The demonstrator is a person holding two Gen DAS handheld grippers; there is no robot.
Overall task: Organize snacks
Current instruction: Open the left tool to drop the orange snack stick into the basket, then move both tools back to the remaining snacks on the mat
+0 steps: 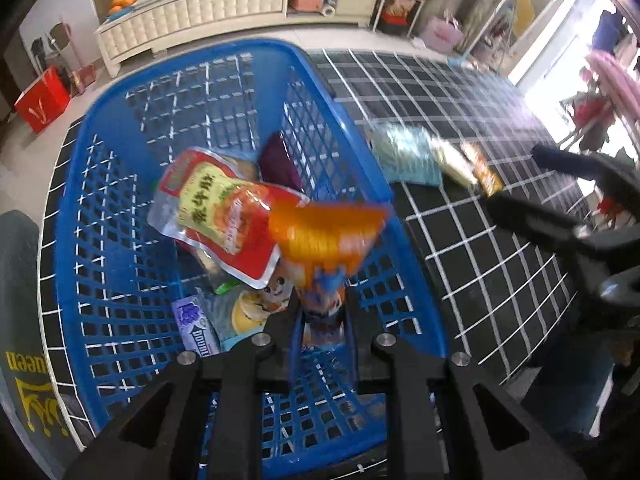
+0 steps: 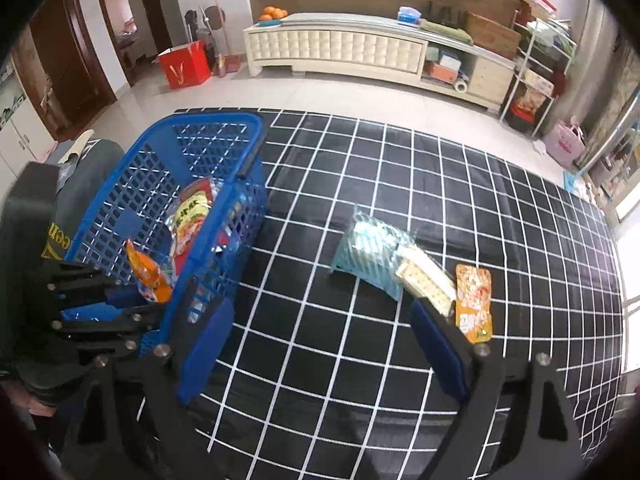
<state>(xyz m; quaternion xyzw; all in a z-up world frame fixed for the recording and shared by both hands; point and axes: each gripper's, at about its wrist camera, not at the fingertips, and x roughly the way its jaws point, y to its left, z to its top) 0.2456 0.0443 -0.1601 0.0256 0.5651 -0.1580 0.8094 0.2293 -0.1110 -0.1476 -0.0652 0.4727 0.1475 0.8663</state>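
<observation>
My left gripper (image 1: 322, 306) is shut on the lower end of an orange snack packet (image 1: 324, 236), which hangs over the near end of the blue slatted basket (image 1: 100, 240). In the right wrist view that gripper (image 2: 136, 304) and the orange packet (image 2: 148, 272) show at the basket's (image 2: 216, 120) near corner. A red and yellow pouch (image 1: 224, 216), a purple packet (image 1: 280, 160) and a grape sweets pack (image 1: 196, 320) lie inside. My right gripper (image 2: 324, 332) stands open above the cloth, short of a teal packet (image 2: 368, 248), a cream wafer pack (image 2: 426, 280) and an orange sachet (image 2: 474, 300).
A black cloth with a white grid (image 2: 360, 360) covers the table. A grey garment with yellow lettering (image 1: 20, 300) lies left of the basket. Across the tiled floor stand a white cabinet (image 2: 340, 46) and a red bag (image 2: 184, 66).
</observation>
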